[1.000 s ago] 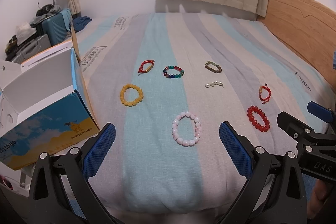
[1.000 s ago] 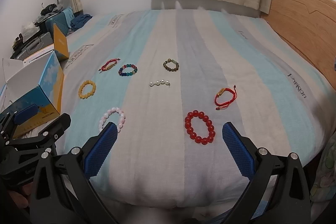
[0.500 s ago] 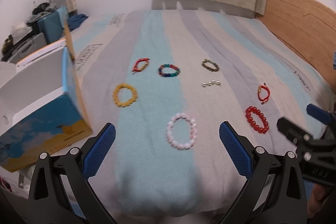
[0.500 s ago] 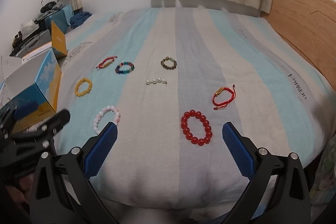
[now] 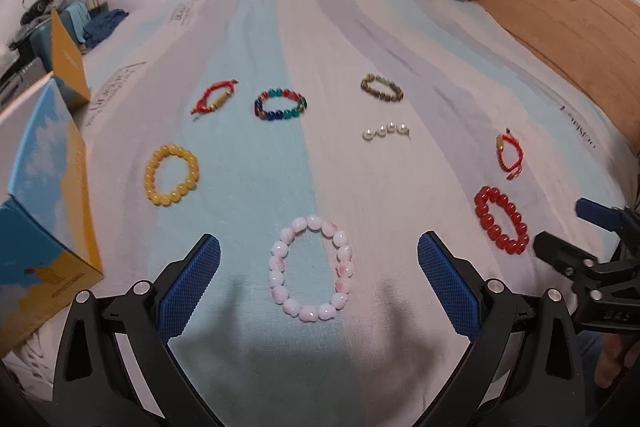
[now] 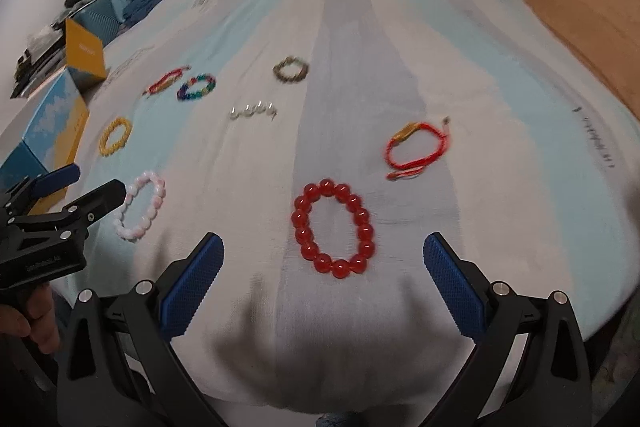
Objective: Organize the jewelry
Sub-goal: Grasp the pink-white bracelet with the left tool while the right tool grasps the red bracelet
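Note:
Several bracelets lie spread on a striped bed cover. My left gripper [image 5: 319, 279] is open just above a pink bead bracelet [image 5: 312, 273], which lies between its fingers. My right gripper [image 6: 323, 279] is open just short of a red bead bracelet [image 6: 333, 229]. Farther off lie a yellow bead bracelet [image 5: 171, 174], a multicoloured bead bracelet [image 5: 281, 104], a red cord bracelet [image 5: 214, 97], a brown bead bracelet [image 5: 381, 88], a short pearl strand [image 5: 386, 131] and a second red cord bracelet [image 6: 416, 147].
An open blue and yellow cardboard box [image 5: 44, 195] stands at the bed's left edge. A wooden headboard [image 5: 568, 23] runs along the right. Curtains hang behind the bed. Luggage and clutter sit at the far left.
Both grippers have moved forward and down toward the bed. The pink and red bracelets now sit closer, between the fingers. Both grippers stay open.

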Demonstrator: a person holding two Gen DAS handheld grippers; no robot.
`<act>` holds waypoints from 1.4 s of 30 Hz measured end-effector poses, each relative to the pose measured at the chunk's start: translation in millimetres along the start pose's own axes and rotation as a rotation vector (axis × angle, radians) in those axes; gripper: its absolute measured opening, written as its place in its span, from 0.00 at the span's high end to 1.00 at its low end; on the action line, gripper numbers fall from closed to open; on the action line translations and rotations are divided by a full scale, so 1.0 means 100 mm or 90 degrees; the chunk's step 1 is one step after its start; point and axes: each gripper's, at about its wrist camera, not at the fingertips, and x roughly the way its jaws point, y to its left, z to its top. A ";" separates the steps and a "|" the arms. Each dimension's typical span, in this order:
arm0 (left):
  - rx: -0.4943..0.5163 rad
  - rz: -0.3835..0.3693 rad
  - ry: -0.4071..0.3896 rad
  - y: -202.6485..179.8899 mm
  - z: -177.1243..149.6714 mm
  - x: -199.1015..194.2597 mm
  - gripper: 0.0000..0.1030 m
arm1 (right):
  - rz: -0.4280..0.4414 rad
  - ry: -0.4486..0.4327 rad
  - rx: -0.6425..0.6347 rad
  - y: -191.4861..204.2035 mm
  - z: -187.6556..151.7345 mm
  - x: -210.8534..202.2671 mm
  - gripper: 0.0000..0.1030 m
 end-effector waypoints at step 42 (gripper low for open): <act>0.036 -0.075 0.142 0.09 -0.01 0.67 0.81 | -0.006 0.071 0.089 -0.27 -0.09 0.49 0.87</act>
